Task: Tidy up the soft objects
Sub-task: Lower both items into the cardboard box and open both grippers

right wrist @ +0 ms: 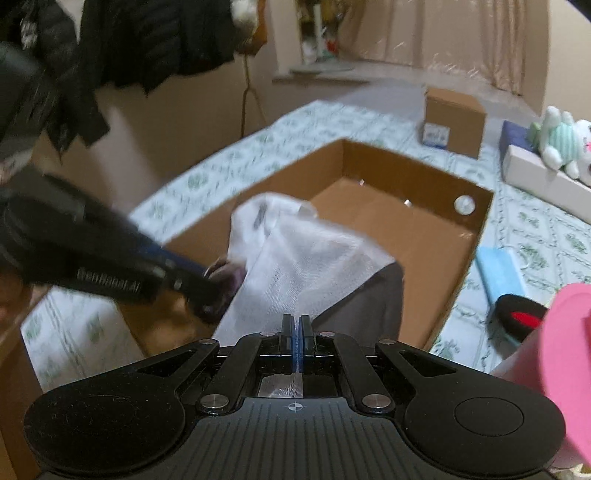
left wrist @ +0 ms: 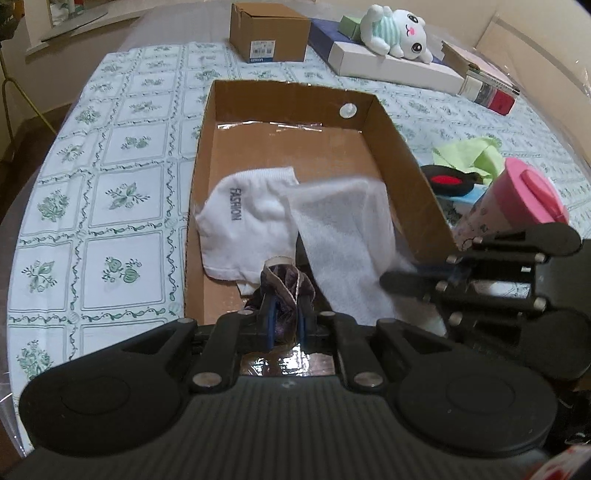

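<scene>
- L hand-held gripper [left wrist: 285, 295]: jaws nearly together, clamped on a dark purple fabric piece [left wrist: 282, 280] w/ pale trim, at the near end of the open cardboard box [left wrist: 406, 162].
- R hand-held gripper [right wrist: 296, 325]: jaws fully closed, pinching the edge of a white sock [right wrist: 314, 266]; the sock hangs from the pads and spreads out over the box [right wrist: 461, 273].
- In L view, R hand-held gripper [left wrist: 391, 282] comes in from the right, tips on the white sock [left wrist: 343, 240] over the box's near right wall.
- 2nd white sock [left wrist: 240, 229], printed "FASHION", lies partly under the held one; it drapes over the box's left wall.
- Box sits on a table [left wrist: 110, 177] w/ green-floral checked cloth; far half of the box floor is bare.
- Right of box, on the table: light green cloth [left wrist: 476, 153], black item w/ red oval [left wrist: 448, 181], pale blue item just beside it, pink-lidded cup [left wrist: 517, 203] near the R gripper.
- Far side: closed brown carton [left wrist: 269, 31]; white plush toy [left wrist: 397, 31] in striped mint top lying on a flat white box [left wrist: 391, 68]; books [left wrist: 484, 79] at right.
- R view is motion-blurred; dark clothing hangs top left.
</scene>
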Available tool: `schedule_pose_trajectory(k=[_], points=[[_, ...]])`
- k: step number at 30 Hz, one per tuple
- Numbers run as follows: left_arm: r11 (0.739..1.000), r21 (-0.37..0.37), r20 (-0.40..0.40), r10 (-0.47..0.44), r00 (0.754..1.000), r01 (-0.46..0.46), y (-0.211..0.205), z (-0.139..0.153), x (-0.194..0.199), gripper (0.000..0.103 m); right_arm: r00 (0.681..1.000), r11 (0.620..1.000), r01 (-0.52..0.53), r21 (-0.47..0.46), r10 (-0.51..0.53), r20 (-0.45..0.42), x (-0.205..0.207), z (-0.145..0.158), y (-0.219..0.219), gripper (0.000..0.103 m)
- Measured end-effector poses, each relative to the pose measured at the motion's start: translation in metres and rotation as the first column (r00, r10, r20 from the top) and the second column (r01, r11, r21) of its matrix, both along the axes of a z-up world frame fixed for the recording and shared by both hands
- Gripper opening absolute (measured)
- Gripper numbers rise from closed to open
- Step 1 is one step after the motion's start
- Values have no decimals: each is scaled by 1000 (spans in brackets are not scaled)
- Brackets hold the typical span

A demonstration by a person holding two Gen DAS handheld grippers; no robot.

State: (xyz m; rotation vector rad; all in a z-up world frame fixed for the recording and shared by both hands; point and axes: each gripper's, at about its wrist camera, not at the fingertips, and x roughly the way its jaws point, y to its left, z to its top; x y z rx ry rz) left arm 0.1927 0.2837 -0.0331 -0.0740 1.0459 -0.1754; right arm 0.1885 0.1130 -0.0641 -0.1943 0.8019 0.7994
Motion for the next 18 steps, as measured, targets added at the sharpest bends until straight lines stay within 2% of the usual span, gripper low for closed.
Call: schedule_pose_trajectory(k=[4, 7, 12, 13, 15, 16, 17, 18], points=[[1000, 3, -7, 11, 1000, -11, 2, -7, 0, 15, 1000, 999, -29, -43, 29, -4, -3, -9, 6, 1], [1000, 1, -5, 26, 1000, -26, 3, -7, -3, 24, 999, 997, -51, -61, 51, 4, -6, -10, 8, 1], [998, -18, 30, 57, 998, -56, 6, 7, -14, 30, 999, 999, -35, -40, 36, 21, -7, -1, 2, 2], [998, -21, 37, 63, 997, -62, 6, 11, -17, 31, 999, 999, -35, -29, 36, 20, -8, 3, 0, 7], [997, -26, 47, 72, 996, -71, 4, 16, -21, 32, 999, 999, -37, -17, 37, 26, -12, 9, -2, 23], [997, -28, 54, 76, 996, -75, 3, 19, -25, 33, 999, 999, -33, -8, 34, 29, -14, 13, -4, 39], [997, -29, 58, 78, 995, -76, 2, 21, -28, 35, 999, 1000, -28, 9, 28, 28, -16, 17, -8, 47], [997, -28, 63, 80, 995, -79, 1, 24, -31, 35, 999, 999, -26, 20, 25, 27, -17, 21, -10, 47]])
